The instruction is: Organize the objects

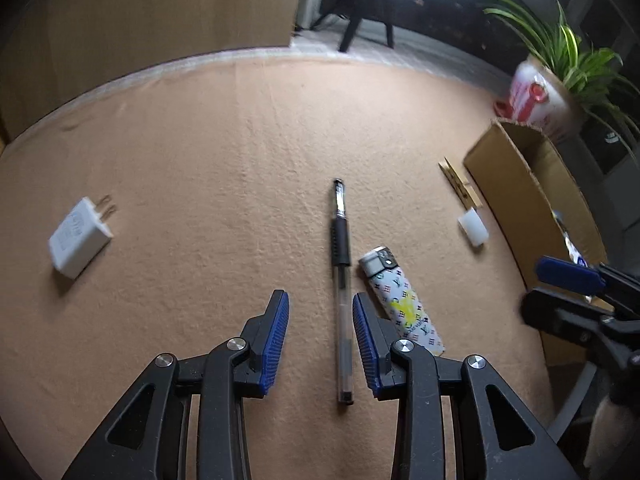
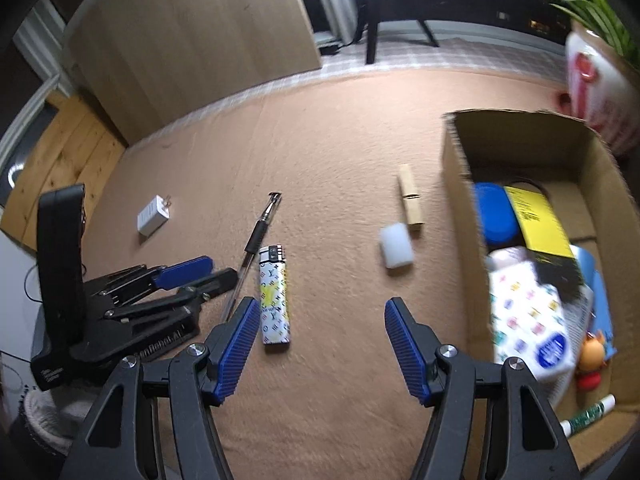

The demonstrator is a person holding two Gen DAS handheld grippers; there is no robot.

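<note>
My left gripper (image 1: 321, 300) is open and low over the tan felt; a clear black-grip pen (image 1: 342, 280) lies between its fingers. A patterned white lighter (image 1: 402, 306) lies just right of it. My right gripper (image 2: 318, 306) is open and empty, with the lighter (image 2: 274, 296) by its left finger and the pen (image 2: 252, 248) further left. A white charger plug (image 1: 80, 238) lies far left, also in the right wrist view (image 2: 151, 214). A white block (image 2: 396, 246) and a wooden clothespin (image 2: 411, 199) lie near the cardboard box (image 2: 460, 200).
The box holds several items: a blue lid (image 2: 494, 214), a yellow-black pack (image 2: 538, 224), a patterned tissue pack (image 2: 528, 312), a marker (image 2: 588, 416). A potted plant (image 1: 544, 96) stands behind the box. The table edge (image 1: 200, 62) curves at the back.
</note>
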